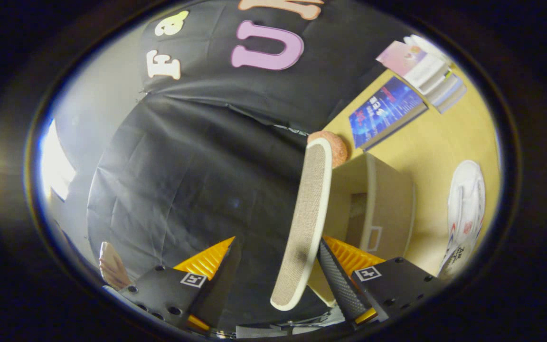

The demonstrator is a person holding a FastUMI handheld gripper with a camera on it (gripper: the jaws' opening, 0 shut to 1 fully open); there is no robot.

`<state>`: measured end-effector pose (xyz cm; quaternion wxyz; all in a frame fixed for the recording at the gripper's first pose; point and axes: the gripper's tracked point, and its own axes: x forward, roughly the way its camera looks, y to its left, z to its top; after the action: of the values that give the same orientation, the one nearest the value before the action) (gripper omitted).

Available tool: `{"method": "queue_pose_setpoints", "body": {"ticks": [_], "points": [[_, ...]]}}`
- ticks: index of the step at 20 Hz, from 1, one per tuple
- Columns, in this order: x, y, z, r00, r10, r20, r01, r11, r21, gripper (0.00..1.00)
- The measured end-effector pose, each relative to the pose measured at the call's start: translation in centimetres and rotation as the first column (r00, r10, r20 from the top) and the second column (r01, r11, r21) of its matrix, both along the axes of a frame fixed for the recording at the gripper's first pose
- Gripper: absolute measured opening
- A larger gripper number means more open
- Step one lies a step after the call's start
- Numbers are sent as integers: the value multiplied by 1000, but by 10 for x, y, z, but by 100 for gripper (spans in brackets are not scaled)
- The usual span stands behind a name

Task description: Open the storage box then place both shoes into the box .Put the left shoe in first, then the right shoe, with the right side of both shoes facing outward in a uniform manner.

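A shoe [306, 216] stands on edge between my fingers, its beige textured sole with a white rim turned toward the left finger. It rests close against the right finger [337, 280], while a clear gap separates the sole from the left finger [221, 268]. My gripper [280, 273] is open. The beige storage box [382, 204] is just behind the shoe, on the yellow table [430, 147], and its inside is hidden by the shoe. A second shoe [466, 213], white with red and blue marks, lies on the table beyond the box.
The view is rolled, with the table on the right side. A blue book [387, 111] and a stack of books [428, 66] lie farther back on the table. A round orange-pink thing [339, 146] peeks out behind the shoe's tip. Black cloth wall is ahead.
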<state>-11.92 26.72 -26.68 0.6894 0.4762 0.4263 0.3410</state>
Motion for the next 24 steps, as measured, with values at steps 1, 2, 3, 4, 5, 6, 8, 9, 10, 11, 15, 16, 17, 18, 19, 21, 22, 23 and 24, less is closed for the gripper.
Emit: {"method": "queue_pose_setpoints", "body": {"ticks": [1, 2, 3, 4, 5, 6, 8, 9, 10, 11, 15, 16, 17, 18, 19, 21, 22, 23, 24], "points": [[3, 7, 12, 1000, 16, 15, -16, 1000, 4, 97], [7, 17, 20, 999, 33, 29, -33, 999, 7, 97], [10, 27, 31, 998, 52, 44, -53, 999, 10, 97], [15, 38, 39, 996, 70, 57, -71, 997, 8, 97], [16, 49, 44, 993, 89, 72, -89, 996, 0, 97], [18, 60, 49, 990, 108, 85, -108, 994, -11, 97], [19, 84, 58, 984, 150, 98, -147, 989, -33, 97], [18, 95, 61, 981, 168, 98, -165, 986, -40, 97], [19, 109, 62, 978, 183, 97, -180, 983, -45, 97], [18, 122, 61, 975, 201, 91, -197, 979, -52, 97], [14, 170, 44, 964, 262, 54, -255, 961, -105, 97], [14, 182, 39, 961, 274, 38, -268, 956, -117, 97], [13, 192, 32, 958, 285, 24, -279, 951, -132, 97], [12, 202, 24, 954, 300, 8, -295, 943, -155, 97], [6, 207, 21, 950, 311, -6, -308, 935, -177, 97], [4, 224, 12, 945, 324, -29, -324, 928, -186, 97], [4, 231, 6, 944, 327, -42, -329, 925, -192, 97], [2, 234, 3, 943, 329, -54, -333, 923, -192, 97], [2, 237, 0, 941, 332, -62, -338, 921, -194, 97]]}}
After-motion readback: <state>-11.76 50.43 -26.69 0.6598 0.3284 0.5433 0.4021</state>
